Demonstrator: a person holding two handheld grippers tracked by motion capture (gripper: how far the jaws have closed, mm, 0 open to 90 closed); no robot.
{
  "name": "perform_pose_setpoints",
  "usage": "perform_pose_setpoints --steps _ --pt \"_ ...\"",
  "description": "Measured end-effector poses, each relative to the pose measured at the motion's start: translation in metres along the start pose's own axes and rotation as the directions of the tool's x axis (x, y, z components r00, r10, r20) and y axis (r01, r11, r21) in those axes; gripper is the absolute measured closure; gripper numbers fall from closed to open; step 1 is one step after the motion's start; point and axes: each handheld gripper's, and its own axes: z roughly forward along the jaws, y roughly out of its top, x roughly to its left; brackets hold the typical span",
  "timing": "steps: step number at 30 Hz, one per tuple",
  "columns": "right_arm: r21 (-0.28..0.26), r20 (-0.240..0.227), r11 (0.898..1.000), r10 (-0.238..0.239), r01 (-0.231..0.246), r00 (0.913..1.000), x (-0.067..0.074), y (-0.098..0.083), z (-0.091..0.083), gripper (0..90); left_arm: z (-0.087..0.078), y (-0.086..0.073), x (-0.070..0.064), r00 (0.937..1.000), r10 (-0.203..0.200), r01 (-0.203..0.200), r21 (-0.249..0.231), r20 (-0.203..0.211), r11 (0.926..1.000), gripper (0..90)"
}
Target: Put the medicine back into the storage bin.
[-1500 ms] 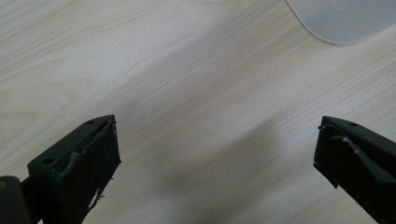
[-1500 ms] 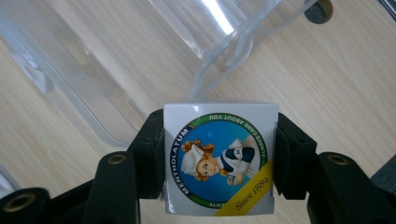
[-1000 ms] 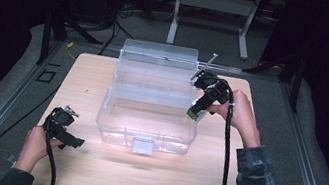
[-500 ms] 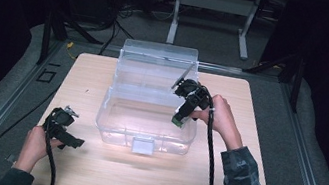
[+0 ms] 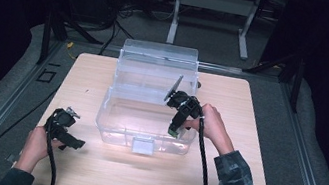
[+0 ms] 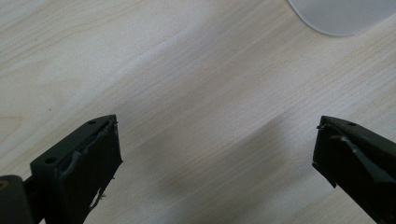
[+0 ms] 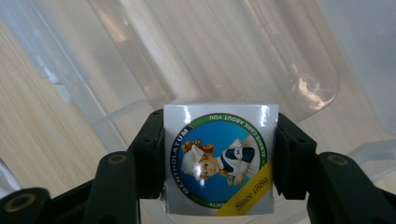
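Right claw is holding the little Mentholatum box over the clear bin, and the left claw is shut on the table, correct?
Not quite. The left claw is open, jaws wide apart over bare table, as the left gripper view shows. The right claw does hold the Mentholatum box over the clear bin.

In my right gripper view, the Mentholatum box (image 7: 219, 161) runs off the frame at 6 o'clock, so its yellow band reads just "Since 1889" and the green ring's lettering breaks off. The black pads (image 7: 149, 154) cover both its sides. From the high view, that box is too small to make out inside the clear storage bin (image 5: 148, 115). My left gripper view clips the bin's corner (image 6: 341, 16) at 1 o'clock.
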Motion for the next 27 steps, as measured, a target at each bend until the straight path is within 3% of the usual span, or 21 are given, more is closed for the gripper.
perform_pose_setpoints --steps 4,6,9,16,18,20,21,27 --pt "0.017 -0.002 1.0 0.0 0.0 1.0 0.002 -0.002 0.008 46.4 0.001 0.0 0.0 1.0 0.004 -0.004 0.007 -0.003 1.0 0.8" --pt "0.063 0.018 0.998 -0.009 0.008 0.9998 0.002 -0.004 0.012 46.4 0.001 0.0 0.0 1.0 0.008 -0.008 0.009 -0.002 0.9999 0.8" --pt "0.083 0.015 0.997 -0.005 0.003 0.9999 0.002 -0.007 0.016 46.4 0.002 0.0 -0.001 1.0 0.007 -0.007 0.011 -0.001 0.9999 0.8" --pt "0.077 -0.005 0.997 0.004 -0.003 1.0 0.0 -0.01 0.024 46.4 0.003 0.0 -0.002 1.0 0.005 -0.005 0.011 0.003 0.9999 0.8" --pt "0.096 0.018 0.995 0.001 -0.003 0.9998 0.0 -0.01 0.025 46.3 0.003 0.001 -0.001 1.0 0.009 -0.009 0.014 0.004 0.9999 0.8" --pt "0.086 -0.006 0.996 0.004 -0.003 1.0 -0.001 -0.01 0.028 46.3 0.004 0.001 -0.002 0.9999 0.009 -0.009 0.014 0.005 0.9999 0.8" --pt "0.106 -0.011 0.994 0.003 -0.001 0.9999 -0.001 -0.01 0.027 46.3 0.004 0.0 -0.002 1.0 0.005 -0.005 0.013 0.007 0.9999 0.8" --pt "0.097 -0.013 0.995 0.003 -0.002 0.9999 -0.001 -0.011 0.031 46.2 0.005 0.0 -0.002 1.0 0.007 -0.007 0.024 0.003 0.9997 0.9"
